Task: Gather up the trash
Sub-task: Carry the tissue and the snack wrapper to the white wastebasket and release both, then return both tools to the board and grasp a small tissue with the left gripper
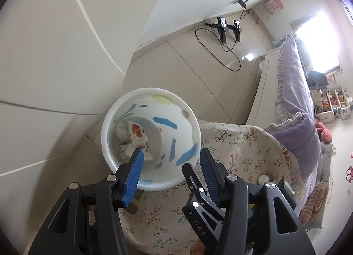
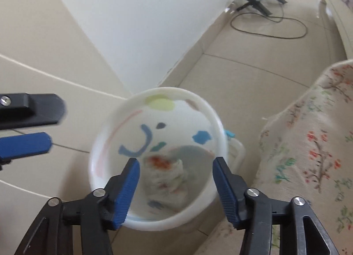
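A white trash bin [image 1: 194,122] with coloured patches on its inner wall stands on the floor; it also shows in the right wrist view [image 2: 211,109]. Crumpled white trash with red print [image 1: 132,138] lies at its bottom, blurred in the right wrist view [image 2: 167,171]. My left gripper [image 1: 171,155] is open and empty just above the bin's near rim. My right gripper [image 2: 176,164] is open and empty above the bin's mouth. The left gripper's fingers [image 2: 28,144] show at the left edge of the right wrist view.
A table with a floral cloth [image 1: 242,149] stands right of the bin, also in the right wrist view [image 2: 308,144]. A white wall [image 2: 132,23] rises behind. A black stand with a cable [image 1: 227,27] sits on the tiled floor. A bed with purple bedding [image 1: 295,91] lies at right.
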